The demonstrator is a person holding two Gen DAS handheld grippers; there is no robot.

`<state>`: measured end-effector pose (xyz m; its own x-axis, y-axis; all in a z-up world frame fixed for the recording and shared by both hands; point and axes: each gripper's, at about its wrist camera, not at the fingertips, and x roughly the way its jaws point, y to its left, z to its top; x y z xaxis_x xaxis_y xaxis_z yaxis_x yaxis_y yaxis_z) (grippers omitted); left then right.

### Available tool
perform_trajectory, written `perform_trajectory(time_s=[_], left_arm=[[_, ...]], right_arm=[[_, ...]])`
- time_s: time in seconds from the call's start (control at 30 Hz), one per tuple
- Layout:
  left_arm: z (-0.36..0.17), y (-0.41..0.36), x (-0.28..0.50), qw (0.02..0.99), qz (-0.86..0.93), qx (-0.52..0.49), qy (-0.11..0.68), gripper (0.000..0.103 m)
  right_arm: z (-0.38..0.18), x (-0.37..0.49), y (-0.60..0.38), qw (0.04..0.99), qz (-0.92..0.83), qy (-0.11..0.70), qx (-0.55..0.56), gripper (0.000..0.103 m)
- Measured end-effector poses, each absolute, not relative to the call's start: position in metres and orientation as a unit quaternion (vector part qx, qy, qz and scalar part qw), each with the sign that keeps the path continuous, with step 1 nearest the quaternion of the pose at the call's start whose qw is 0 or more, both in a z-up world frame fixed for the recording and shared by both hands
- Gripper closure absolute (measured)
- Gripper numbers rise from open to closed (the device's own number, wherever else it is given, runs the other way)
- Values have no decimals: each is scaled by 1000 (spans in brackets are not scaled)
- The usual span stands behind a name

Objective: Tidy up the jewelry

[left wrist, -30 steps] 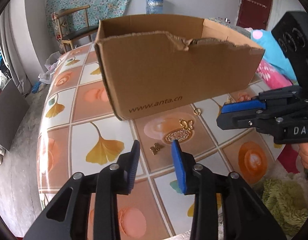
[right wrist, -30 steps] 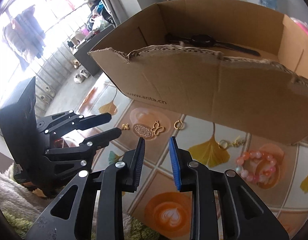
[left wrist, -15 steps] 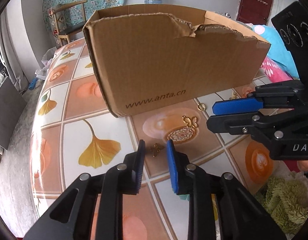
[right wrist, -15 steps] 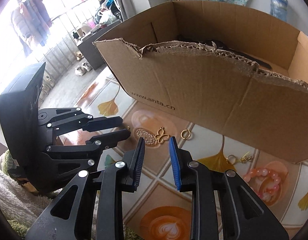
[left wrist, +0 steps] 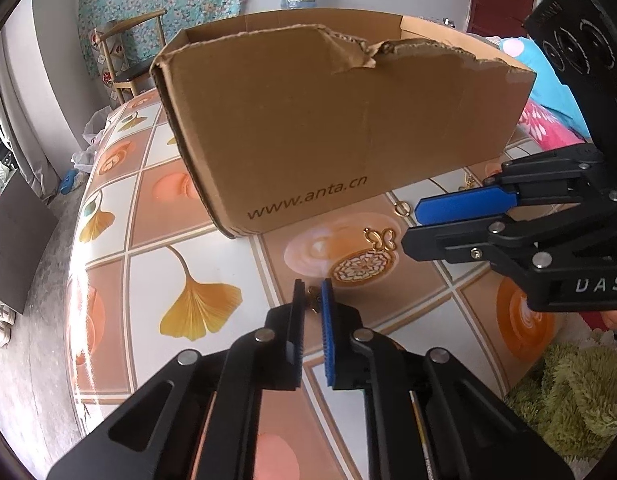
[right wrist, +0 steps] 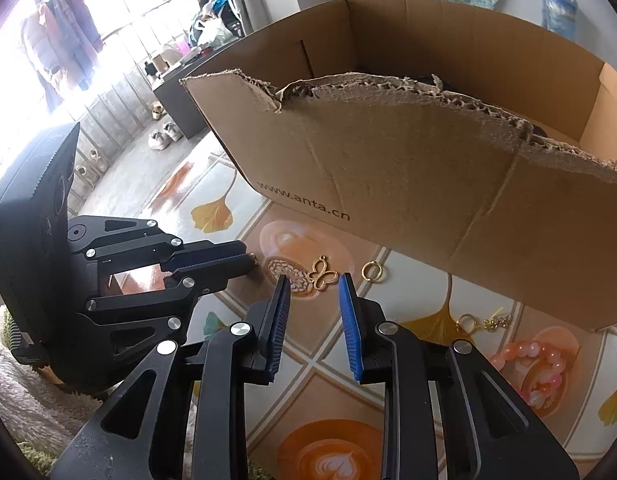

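Narrowing its jaws, the left gripper (left wrist: 312,300) had just pinched a small gold charm (left wrist: 313,303) on the table (left wrist: 108,272), near its front edge before the cardboard box (left wrist: 328,128). Pickup looked secured. The right gripper (right wrist: 313,312) hung parted, empty, above the butterfly pendant (right wrist: 322,274).

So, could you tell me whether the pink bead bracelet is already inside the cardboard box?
No, the pink bead bracelet lies on the table outside the cardboard box.

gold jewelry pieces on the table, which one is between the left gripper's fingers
The small gold charm, nearest the table edge, pinched by the left gripper. The gold butterfly pendant and plain gold ring lie free nearer the cardboard box.
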<state>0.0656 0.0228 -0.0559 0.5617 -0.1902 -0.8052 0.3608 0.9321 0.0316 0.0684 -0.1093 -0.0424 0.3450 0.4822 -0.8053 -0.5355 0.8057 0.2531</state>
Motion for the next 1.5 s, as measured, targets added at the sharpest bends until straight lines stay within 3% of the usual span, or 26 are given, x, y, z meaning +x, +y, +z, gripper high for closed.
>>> perform_trajectory(time_s=[0.77, 0.87, 1.0, 1.5], left_arm=[[-56, 31, 56, 876, -152, 89, 449, 96], [-56, 31, 55, 876, -152, 88, 449, 96], [-56, 31, 55, 876, -153, 87, 449, 96], [-56, 32, 55, 876, -154, 87, 449, 96]], right_arm=[[-55, 73, -82, 797, 373, 434, -195, 77], [-56, 71, -81, 794, 377, 433, -199, 80], [-56, 70, -82, 792, 381, 434, -200, 91], [-49, 65, -83, 798, 379, 433, -182, 92]])
